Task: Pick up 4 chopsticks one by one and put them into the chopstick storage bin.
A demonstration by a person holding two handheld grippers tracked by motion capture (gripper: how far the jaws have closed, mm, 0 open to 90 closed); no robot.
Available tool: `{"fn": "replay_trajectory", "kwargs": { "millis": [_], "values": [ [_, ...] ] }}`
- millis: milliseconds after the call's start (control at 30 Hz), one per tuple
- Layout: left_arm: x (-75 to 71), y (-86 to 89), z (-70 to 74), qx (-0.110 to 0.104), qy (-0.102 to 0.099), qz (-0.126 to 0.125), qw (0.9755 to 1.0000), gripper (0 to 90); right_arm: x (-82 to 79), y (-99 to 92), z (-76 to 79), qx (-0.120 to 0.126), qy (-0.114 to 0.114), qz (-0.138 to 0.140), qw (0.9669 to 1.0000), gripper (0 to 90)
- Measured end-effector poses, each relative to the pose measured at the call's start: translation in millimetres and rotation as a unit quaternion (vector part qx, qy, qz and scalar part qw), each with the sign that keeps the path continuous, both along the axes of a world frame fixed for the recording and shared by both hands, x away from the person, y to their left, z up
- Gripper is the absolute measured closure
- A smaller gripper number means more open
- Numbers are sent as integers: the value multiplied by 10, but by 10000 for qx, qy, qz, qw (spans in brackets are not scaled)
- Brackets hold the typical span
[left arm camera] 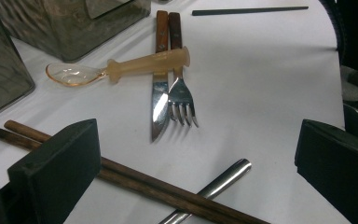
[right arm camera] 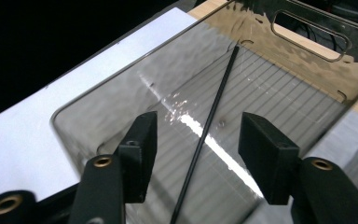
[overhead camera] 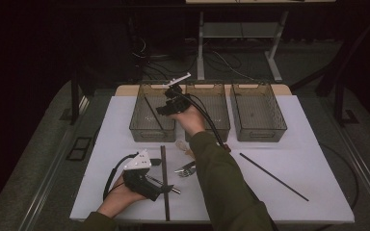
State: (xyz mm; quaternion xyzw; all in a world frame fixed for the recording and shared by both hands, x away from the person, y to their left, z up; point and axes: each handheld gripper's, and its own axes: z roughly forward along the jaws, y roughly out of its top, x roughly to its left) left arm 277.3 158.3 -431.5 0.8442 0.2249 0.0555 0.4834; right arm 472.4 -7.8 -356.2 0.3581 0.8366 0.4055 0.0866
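My right gripper (overhead camera: 164, 109) hangs over the left grey bin (overhead camera: 139, 129), held by a hand in a green sleeve. Its jaws stand open (right arm camera: 196, 149) and nothing touches the pads. Below them a thin black chopstick (right arm camera: 214, 105) lies slanted on the bin's ribbed floor (right arm camera: 279, 93). My left gripper (overhead camera: 165, 186) rests low at the table's front left, open wide (left arm camera: 196, 163). A pair of brown wooden chopsticks (left arm camera: 135, 179) and a metal chopstick (left arm camera: 214, 186) lie on the white table between its jaws, untouched.
A knife (left arm camera: 158, 93) and fork (left arm camera: 179, 93) lie side by side with an amber plastic spoon (left arm camera: 121, 67) across their handles. Another black chopstick (overhead camera: 273, 176) lies at the table's right. Two more grey bins (overhead camera: 257, 113) stand at the back.
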Motion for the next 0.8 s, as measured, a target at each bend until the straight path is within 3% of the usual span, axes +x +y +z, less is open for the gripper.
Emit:
{"fn": "replay_trajectory", "kwargs": {
  "millis": [267, 533, 800],
  "values": [
    [-15, -4, -9, -60, 12, 37, 10000, 0, -243, -345, 45, 80, -140, 385, 9991, 333],
    [-5, 1, -16, -98, 35, 107, 9999, 0, -487, -708, 129, 293, -388, 511, 9975, 271],
    [-12, -14, -31, -25, 52, 70, 10000, 0, -662, -1015, 147, 309, -436, 575, 9969, 192]
  ]
}}
